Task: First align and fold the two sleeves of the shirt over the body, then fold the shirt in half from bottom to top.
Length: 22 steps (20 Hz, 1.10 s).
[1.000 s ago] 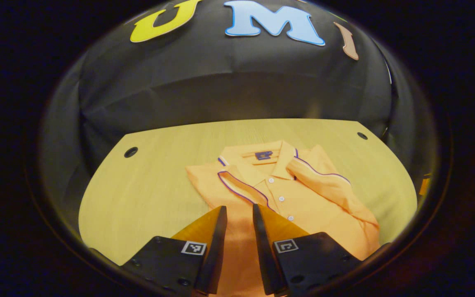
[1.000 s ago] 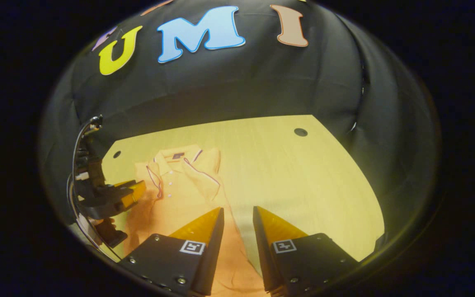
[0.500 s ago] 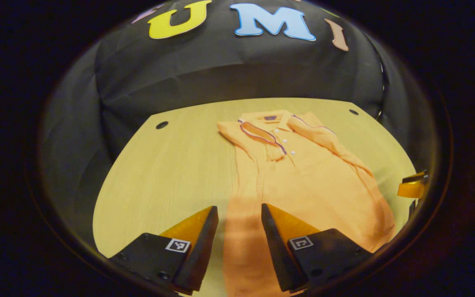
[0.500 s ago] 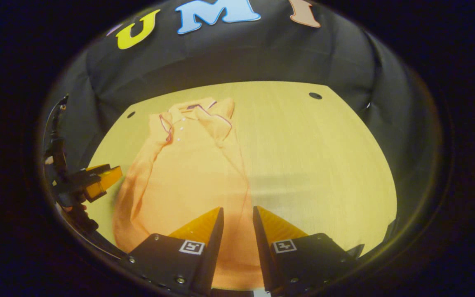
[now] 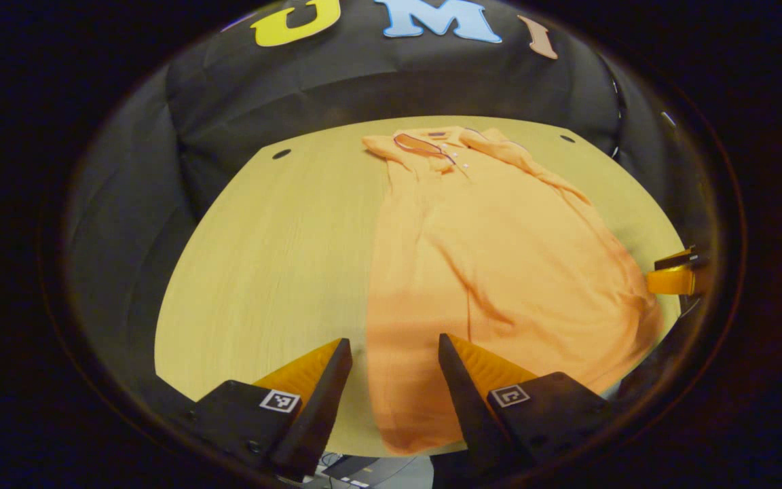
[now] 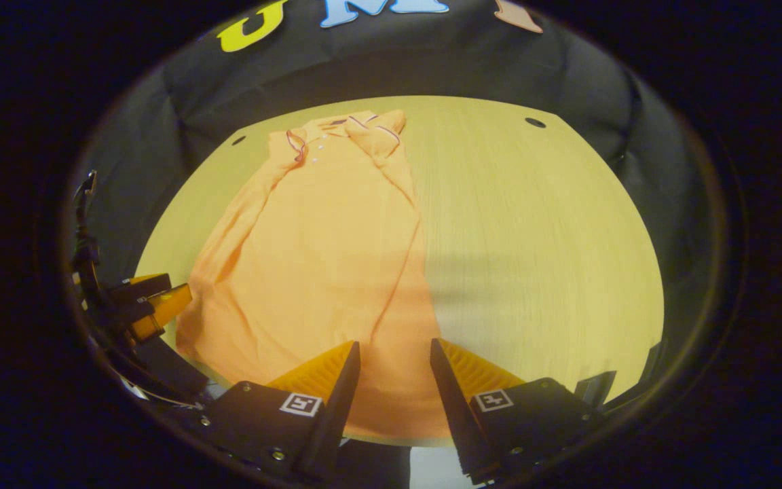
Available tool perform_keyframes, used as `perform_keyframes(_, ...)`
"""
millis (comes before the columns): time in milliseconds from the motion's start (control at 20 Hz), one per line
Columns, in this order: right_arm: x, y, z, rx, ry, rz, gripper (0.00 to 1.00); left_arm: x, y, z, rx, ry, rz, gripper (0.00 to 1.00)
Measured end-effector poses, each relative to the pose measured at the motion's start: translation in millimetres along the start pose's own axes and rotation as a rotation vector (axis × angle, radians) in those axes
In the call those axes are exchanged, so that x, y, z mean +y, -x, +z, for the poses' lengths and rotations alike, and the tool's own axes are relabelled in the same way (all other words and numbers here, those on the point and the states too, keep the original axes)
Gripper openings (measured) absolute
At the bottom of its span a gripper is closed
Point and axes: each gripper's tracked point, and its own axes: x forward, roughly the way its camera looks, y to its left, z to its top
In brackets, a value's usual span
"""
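An orange polo shirt (image 5: pixel 499 258) lies flat on the wooden table (image 5: pixel 262 258), collar at the far end and both sleeves folded over its body. My left gripper (image 5: pixel 394 346) stands open above the shirt's near left hem corner, by the table's front edge. In the right gripper view the same shirt (image 6: pixel 323 251) stretches away from me, and my right gripper (image 6: pixel 392 346) is open over the hem's right corner. Neither pair of fingers presses on cloth. The right gripper (image 5: pixel 673 275) shows at the left view's right edge, the left gripper (image 6: pixel 150 305) at the right view's left edge.
Bare tabletop (image 6: pixel 533 238) lies on both sides of the shirt. Small round holes (image 5: pixel 282 154) (image 6: pixel 535 122) sit near the table's far corners. Black cloth walls close the booth behind and at the sides. The table's front edge runs just under both grippers.
Both grippers have drawn back from the collar end to the hem at the front edge, and their jaws have widened a little. The shirt has not moved.
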Motion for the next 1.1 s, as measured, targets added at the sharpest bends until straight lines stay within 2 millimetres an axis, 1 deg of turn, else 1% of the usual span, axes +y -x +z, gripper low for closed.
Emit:
perform_keyframes(50,-1,-1,-5,0.014,0.009,-0.006,0.67,-1,0,-8,0.01,-0.007,0.005,0.89)
perform_keyframes(100,-1,-2,-11,0.025,0.012,-0.011,0.67,-1,0,-14,0.022,-0.017,0.01,0.92)
perform_keyframes(200,-1,-8,-20,0.051,0.014,-0.024,0.67,-5,-5,-24,0.044,-0.028,0.014,0.93)
perform_keyframes(300,-1,-12,-27,0.07,0.013,-0.033,0.67,-6,-4,-22,0.031,-0.027,0.017,0.96)
perform_keyframes(350,-1,-12,-30,0.092,0.017,-0.042,0.67,-7,-6,-20,0.017,-0.021,0.016,0.93)
perform_keyframes(400,-2,-13,-27,0.063,0.031,-0.055,0.67,-10,-7,-20,0.012,-0.007,0.012,0.96)
perform_keyframes(450,-2,-12,-31,0.087,0.062,-0.068,0.65,-12,-9,-18,0.001,0.012,0.006,0.94)
perform_keyframes(550,2,-18,-31,0.077,0.102,-0.073,0.66,-16,-13,-17,0.002,0.068,-0.011,0.96)
perform_keyframes(600,3,-15,-29,0.067,0.095,-0.072,0.66,-21,-13,-18,0.008,0.105,-0.026,0.91)
perform_keyframes(650,5,-18,-29,0.063,0.091,-0.065,0.59,-24,-10,-14,-0.004,0.106,-0.02,0.88)
perform_keyframes(700,6,-16,-30,0.064,0.092,-0.062,0.57,-28,-12,-17,-0.011,0.09,-0.032,0.85)
perform_keyframes(750,7,-17,-24,0.054,0.088,-0.058,0.43,-29,-13,-15,-0.016,0.062,-0.032,0.81)
perform_keyframes(800,8,-20,-25,0.046,0.07,-0.048,0.35,-36,-12,-13,-0.034,0.057,-0.062,0.68)
perform_keyframes(850,9,-19,-23,0.052,0.061,-0.05,0.11,-38,-12,-13,-0.017,0.052,-0.064,0.63)
perform_keyframes(900,10,-19,-25,0.061,0.056,-0.049,0.08,-43,-13,-10,-0.027,0.053,-0.087,0.45)
perform_keyframes(950,10,-19,-24,0.068,0.051,-0.049,0.08,-42,-13,-12,-0.008,0.06,-0.088,0.37)
perform_keyframes(1000,10,-18,-24,0.071,0.046,-0.047,0.08,-40,-16,-10,-0.02,0.067,-0.087,0.24)
perform_keyframes(1050,10,-9,-25,0.064,0.03,-0.049,0.08,-39,-15,-11,-0.004,0.084,-0.088,0.1)
perform_keyframes(1100,10,-20,-22,0.065,0.025,-0.048,0.0,-39,-15,-8,-0.004,0.101,-0.094,0.07)
